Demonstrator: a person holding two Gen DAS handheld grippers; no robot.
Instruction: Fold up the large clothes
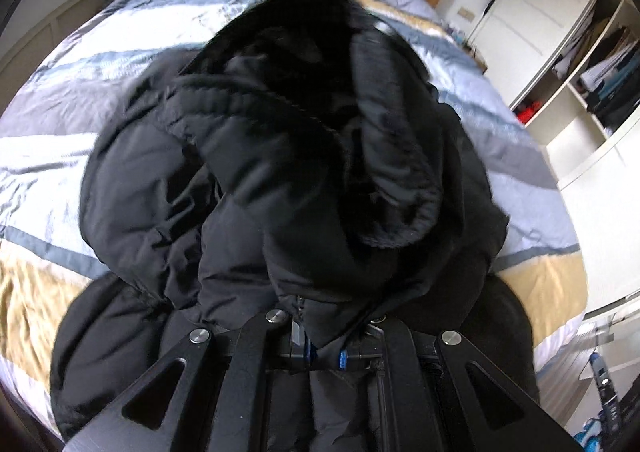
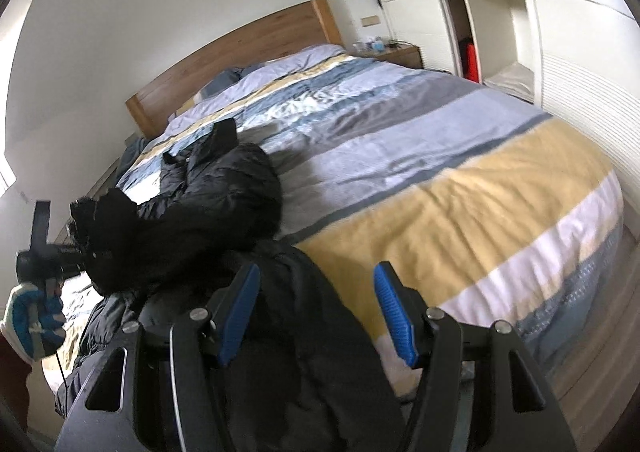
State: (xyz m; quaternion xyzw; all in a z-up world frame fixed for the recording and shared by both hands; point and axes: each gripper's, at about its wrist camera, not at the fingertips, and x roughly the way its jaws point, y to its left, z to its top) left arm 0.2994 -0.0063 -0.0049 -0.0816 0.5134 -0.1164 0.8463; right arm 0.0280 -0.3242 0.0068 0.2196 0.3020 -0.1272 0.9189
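On the bed: black padded coat [image 1: 280,172] lies bunched near the foot edge, on the striped duvet [image 1: 100,64].
Hood: fur-trimmed [image 1: 392,156], flopped over the coat body.
Left claw [image 1: 320,348]: pressed together, pinching coat fabric by the zipper.
Right claw [image 2: 316,316]: spread, blue pads [image 2: 394,316] apart, nothing held; coat hem beneath it.
Hand: gloved [image 2: 34,326], gripping the left tool's handle.

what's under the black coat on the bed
The black coat lies on the striped duvet, which shows all around it. Whatever lies directly beneath the coat is covered.
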